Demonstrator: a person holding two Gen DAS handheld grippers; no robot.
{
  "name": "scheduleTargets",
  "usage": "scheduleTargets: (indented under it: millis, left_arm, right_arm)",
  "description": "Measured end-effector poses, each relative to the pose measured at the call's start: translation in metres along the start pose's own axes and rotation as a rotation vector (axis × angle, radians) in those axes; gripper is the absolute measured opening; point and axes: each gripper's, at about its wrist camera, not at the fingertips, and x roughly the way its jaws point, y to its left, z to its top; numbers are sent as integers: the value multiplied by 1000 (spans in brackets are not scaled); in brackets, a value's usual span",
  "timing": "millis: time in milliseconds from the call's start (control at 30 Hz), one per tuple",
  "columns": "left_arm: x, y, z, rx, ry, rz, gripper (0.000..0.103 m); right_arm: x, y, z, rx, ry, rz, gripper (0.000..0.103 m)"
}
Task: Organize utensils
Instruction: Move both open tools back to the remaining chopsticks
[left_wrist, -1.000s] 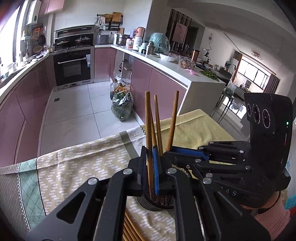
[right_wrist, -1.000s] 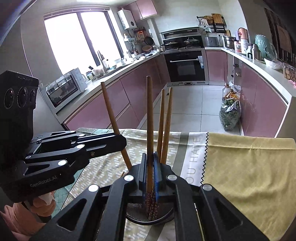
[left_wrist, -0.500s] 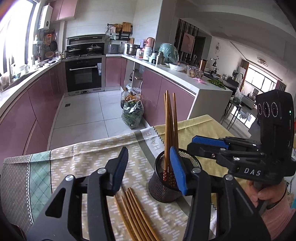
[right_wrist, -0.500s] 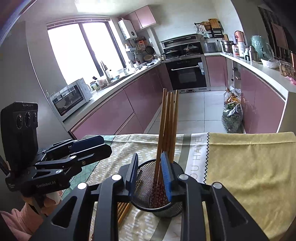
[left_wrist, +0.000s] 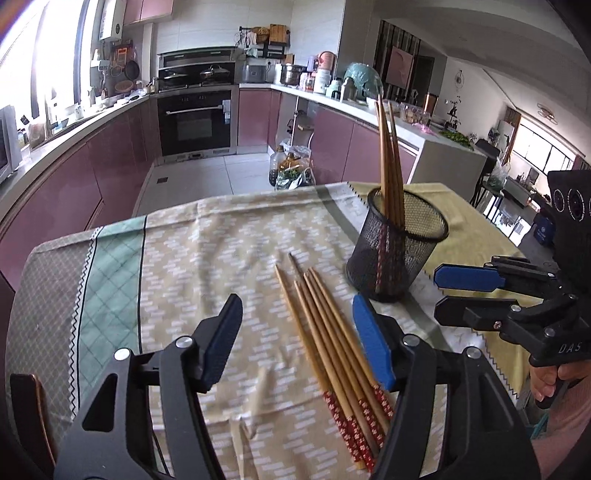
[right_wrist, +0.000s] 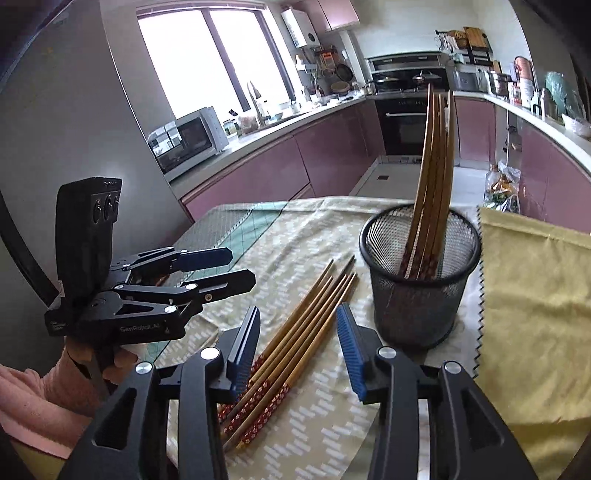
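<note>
A black mesh cup (left_wrist: 399, 251) (right_wrist: 417, 280) stands on the patterned tablecloth. Several wooden chopsticks (left_wrist: 389, 158) (right_wrist: 432, 177) lean upright in it. Several more chopsticks (left_wrist: 325, 332) (right_wrist: 295, 332) with red patterned ends lie side by side on the cloth, left of the cup. My left gripper (left_wrist: 295, 310) (right_wrist: 240, 266) hovers over these; its jaws are opening and its pads touch nothing. My right gripper (right_wrist: 298, 317) (left_wrist: 439, 295) hangs above the red ends. Its jaws are opening too, and its pads are off the sticks.
A yellow cloth (right_wrist: 528, 280) covers the table to the right of the cup. The table's far edge (left_wrist: 236, 195) drops to a tiled kitchen floor with pink cabinets around it. A person's hand (right_wrist: 110, 365) holds the left gripper's handle.
Both grippers were shut on chopsticks standing in the cup. They let go, opened and drew back from the cup toward the sticks lying on the cloth. The released chopsticks now lean in the cup.
</note>
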Motion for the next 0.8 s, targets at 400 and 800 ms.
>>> scheduleTargets:
  millis: [400,800]
  left_arm:
    - [32,-1,-43,2,133,32,58]
    - [49,-5,-44,18,180,45,51]
  right_arm:
    - [45,4,-33,59,125,-65,41]
    - [55,12,-38,20,140,-128,41]
